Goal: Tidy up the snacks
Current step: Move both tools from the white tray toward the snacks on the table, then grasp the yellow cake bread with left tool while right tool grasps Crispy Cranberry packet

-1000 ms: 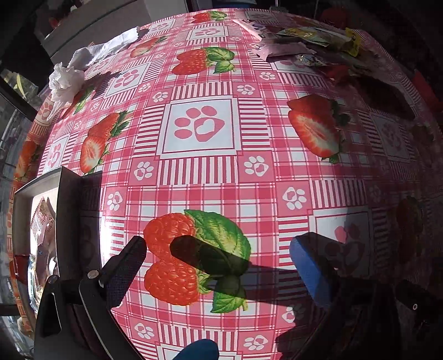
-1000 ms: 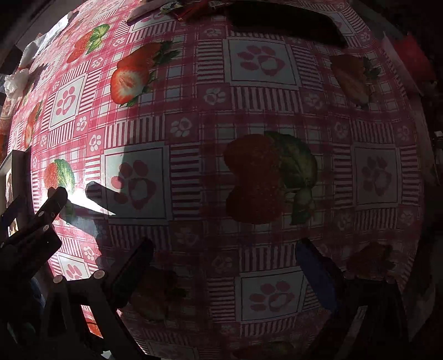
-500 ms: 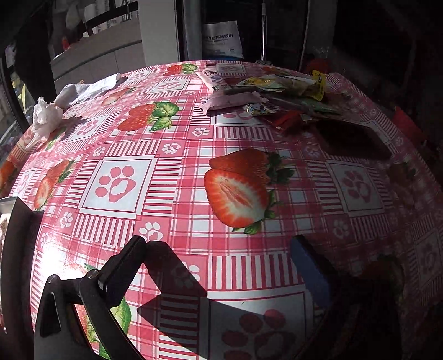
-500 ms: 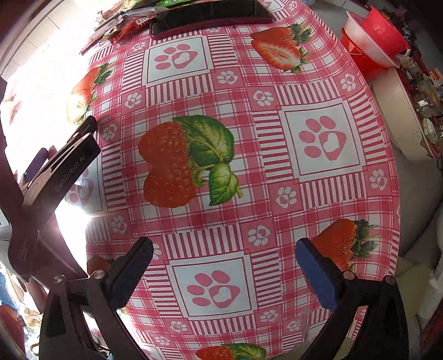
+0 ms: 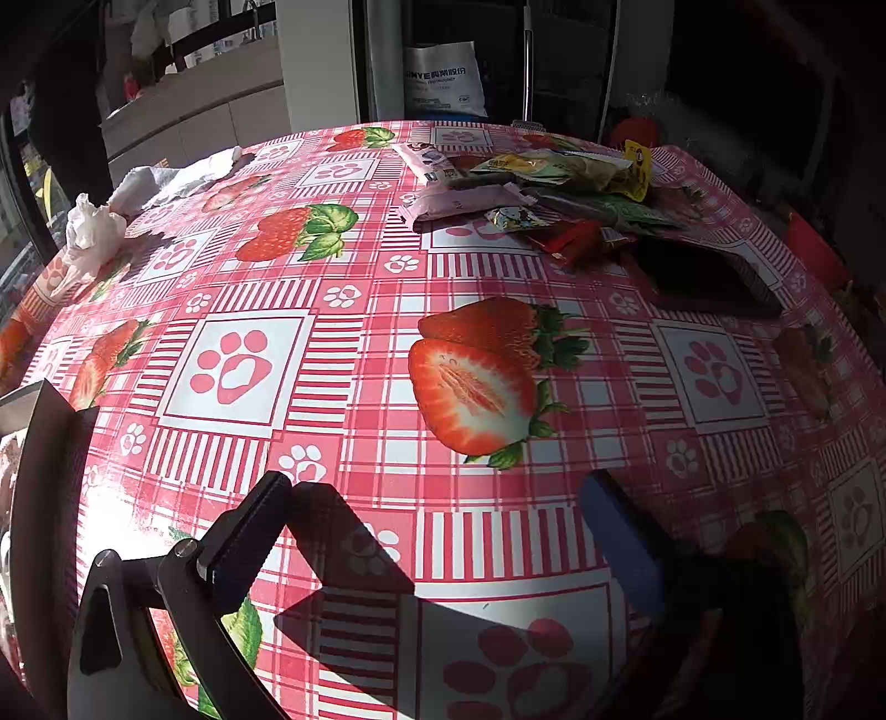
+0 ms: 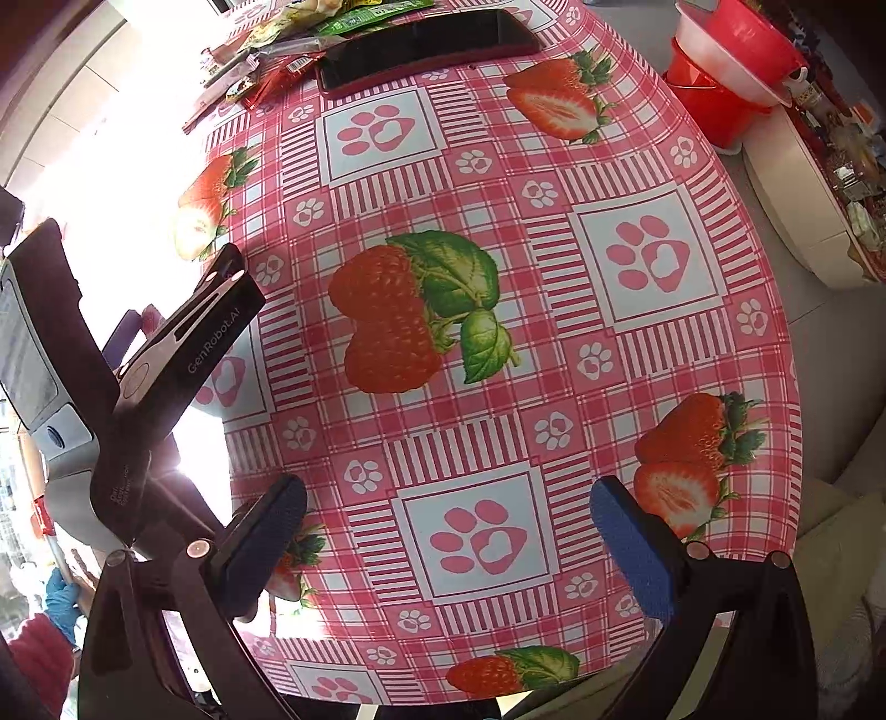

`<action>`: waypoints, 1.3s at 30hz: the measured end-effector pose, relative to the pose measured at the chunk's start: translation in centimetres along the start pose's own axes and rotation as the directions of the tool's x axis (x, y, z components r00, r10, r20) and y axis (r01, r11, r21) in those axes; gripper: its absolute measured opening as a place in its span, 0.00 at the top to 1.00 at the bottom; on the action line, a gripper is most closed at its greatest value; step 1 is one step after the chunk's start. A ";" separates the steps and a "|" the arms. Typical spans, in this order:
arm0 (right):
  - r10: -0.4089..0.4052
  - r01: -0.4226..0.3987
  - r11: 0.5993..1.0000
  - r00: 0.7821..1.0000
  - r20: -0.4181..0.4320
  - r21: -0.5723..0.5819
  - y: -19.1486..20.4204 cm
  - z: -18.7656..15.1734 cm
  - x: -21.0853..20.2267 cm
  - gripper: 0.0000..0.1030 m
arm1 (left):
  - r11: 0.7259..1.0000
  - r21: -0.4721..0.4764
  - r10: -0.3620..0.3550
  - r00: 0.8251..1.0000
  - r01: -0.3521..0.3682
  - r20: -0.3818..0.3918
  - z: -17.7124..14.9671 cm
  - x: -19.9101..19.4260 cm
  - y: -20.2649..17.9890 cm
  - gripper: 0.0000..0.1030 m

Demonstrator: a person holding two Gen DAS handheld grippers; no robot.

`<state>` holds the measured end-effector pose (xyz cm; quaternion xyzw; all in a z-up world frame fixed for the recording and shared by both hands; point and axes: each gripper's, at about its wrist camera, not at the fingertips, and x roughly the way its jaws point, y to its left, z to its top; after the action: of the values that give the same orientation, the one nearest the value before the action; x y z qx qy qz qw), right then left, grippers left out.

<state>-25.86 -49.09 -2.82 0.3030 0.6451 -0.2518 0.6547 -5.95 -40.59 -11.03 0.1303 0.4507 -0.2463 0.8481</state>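
A pile of snack packets [image 5: 548,199] lies at the far side of the strawberry-print table: a pink packet [image 5: 459,202], yellow and green ones, a red one [image 5: 576,241]. The pile also shows at the top of the right wrist view [image 6: 288,50]. My left gripper [image 5: 437,526] is open and empty, low over the cloth, well short of the pile. My right gripper [image 6: 448,531] is open and empty above the table's near part. The left gripper's body [image 6: 183,360] shows at the left of the right wrist view.
A dark flat tray [image 5: 709,277] lies right of the packets, also seen in the right wrist view [image 6: 421,47]. Crumpled tissues [image 5: 91,232] lie at the far left. A dark box edge [image 5: 44,498] stands at left. Red bowls [image 6: 731,61] sit off the table.
Both grippers have risen and tilted up toward the far side of the table. The left view has swung from the box at left to face the snack pile. Both stay open.
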 end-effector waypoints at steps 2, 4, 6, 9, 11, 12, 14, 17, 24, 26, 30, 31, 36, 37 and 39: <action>0.002 -0.002 1.000 1.000 -0.001 0.024 -0.4 -1.2 -0.5 0.00 | 1.000 0.000 0.000 1.000 0.000 -0.001 0.0 0.0 0.0 0.00; 0.014 -0.013 0.997 1.000 -0.017 0.071 -1.2 -1.9 -0.3 0.00 | 1.000 0.000 0.000 1.000 0.000 -0.001 0.0 0.0 0.0 0.00; 0.035 -0.031 0.992 0.999 -0.031 0.122 -1.9 -2.6 -0.3 0.00 | 1.000 0.000 0.000 1.000 0.000 -0.002 0.0 0.0 0.0 0.00; 0.065 -0.060 0.987 0.998 -0.028 0.146 -1.9 -2.7 -0.8 0.00 | 1.000 0.001 0.001 1.000 -0.001 -0.003 0.0 0.0 0.0 0.00; 0.071 -0.068 0.990 0.997 -0.022 0.126 -1.2 -2.4 -1.1 0.00 | 1.000 0.001 0.001 1.000 -0.001 -0.003 0.0 0.0 0.0 0.00; 0.072 -0.070 0.991 0.997 -0.019 0.113 -0.6 -2.1 -1.5 0.00 | 1.000 0.001 0.001 1.000 -0.001 -0.003 0.0 0.0 0.0 0.00; 0.074 -0.073 0.993 0.997 -0.012 0.093 0.0 -2.2 -2.0 0.00 | 1.000 0.001 0.000 1.000 0.000 -0.003 0.0 -0.3 0.0 0.00; 0.083 -0.081 0.993 0.996 -0.017 0.089 0.8 -2.4 -2.4 0.00 | 1.000 0.001 0.000 1.000 0.000 -0.003 0.0 -0.3 0.0 0.00; 0.079 -0.073 0.992 0.996 -0.050 0.106 1.0 -1.8 -2.3 0.00 | 1.000 0.001 0.001 1.000 -0.001 -0.004 0.1 -0.4 0.0 0.00; 0.072 -0.065 0.992 0.995 -0.063 0.104 0.4 -1.9 -2.0 0.00 | 1.000 0.001 0.001 1.000 -0.001 -0.005 0.1 -0.4 0.0 0.00; 0.051 -0.042 0.995 0.995 -0.091 0.094 0.5 -3.5 1.1 0.00 | 1.000 0.001 0.001 1.000 -0.001 -0.005 0.1 -0.4 0.0 0.00; 0.043 -0.034 0.995 0.994 -0.101 0.089 0.4 -3.6 1.6 0.00 | 1.000 0.002 0.001 1.000 -0.001 -0.006 0.1 -0.4 0.0 0.00; -0.002 0.010 0.998 0.992 -0.129 0.062 -1.0 -4.7 3.1 0.00 | 1.000 0.002 0.001 1.000 -0.001 -0.007 0.1 -0.4 0.1 0.00; -0.020 0.026 0.999 0.992 -0.122 0.043 -0.8 -4.8 3.3 0.00 | 1.000 0.002 0.001 1.000 -0.001 -0.007 0.1 -0.4 0.1 0.00; -0.049 0.049 0.999 0.993 -0.111 -0.002 0.4 -6.3 3.8 0.00 | 1.000 0.002 0.001 1.000 -0.001 -0.007 0.1 -0.4 0.1 0.00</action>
<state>-29.72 -44.03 -6.46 0.3011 0.6877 -0.2507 0.6112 -6.05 -40.45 -10.68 0.1323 0.4536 -0.2458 0.8463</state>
